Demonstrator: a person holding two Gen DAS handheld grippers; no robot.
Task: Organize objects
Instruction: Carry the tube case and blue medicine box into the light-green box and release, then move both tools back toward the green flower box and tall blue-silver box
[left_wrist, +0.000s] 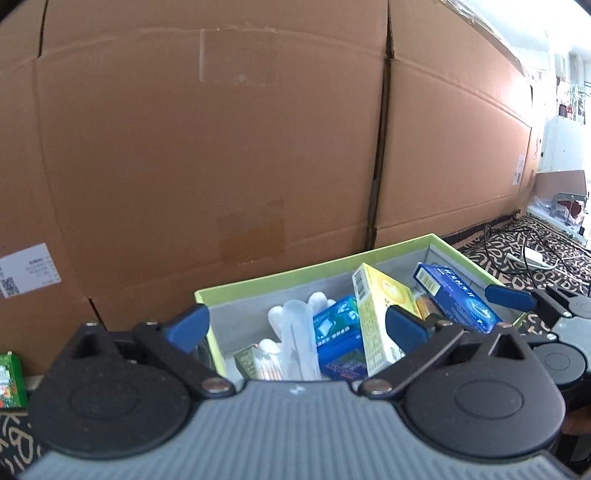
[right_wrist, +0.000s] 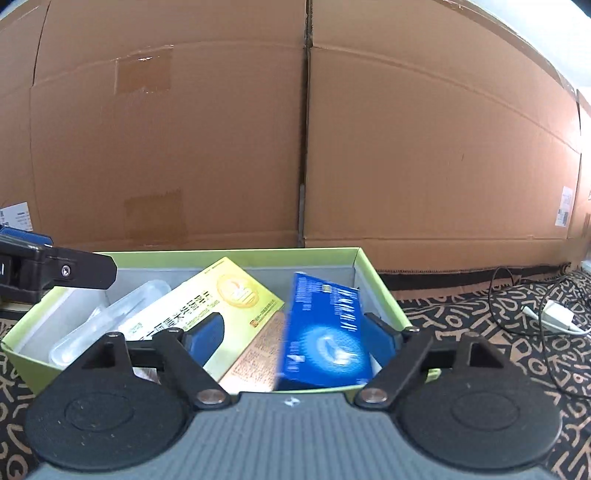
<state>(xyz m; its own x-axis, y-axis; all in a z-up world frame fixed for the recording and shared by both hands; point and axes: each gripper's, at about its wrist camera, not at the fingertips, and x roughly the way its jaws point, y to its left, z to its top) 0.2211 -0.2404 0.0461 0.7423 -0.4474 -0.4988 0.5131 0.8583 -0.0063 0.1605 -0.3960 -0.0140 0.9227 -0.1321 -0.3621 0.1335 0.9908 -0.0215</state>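
Your left gripper (left_wrist: 295, 326) stands wide open and holds nothing; its blue fingertips (left_wrist: 190, 326) are spread above the near left part of the green box (left_wrist: 258, 282). Your right gripper (right_wrist: 291, 338) is also spread, with its two blue pads on each side of the dark blue carton (right_wrist: 325, 332). You cannot tell from this view if the pads press the carton or only stand beside it, because the carton is blurred and it leans inside the box.

The green box sits on the patterned cloth (right_wrist: 480, 325), just in front of the big cardboard cartons (left_wrist: 221, 147). Inside it, the yellow carton (left_wrist: 380, 314) leans tilted in the middle, and the dark blue carton lies to its right, near the right wall. To the left of the yellow one you see a smaller blue packet (left_wrist: 338, 332), a clear plastic case (left_wrist: 297, 332) and some white cotton pieces (left_wrist: 319, 301). A small green carton (left_wrist: 11, 380) stands outside the box, at the far left. A white charger with its black cable (right_wrist: 554, 315) lies on the cloth, well apart to the right.
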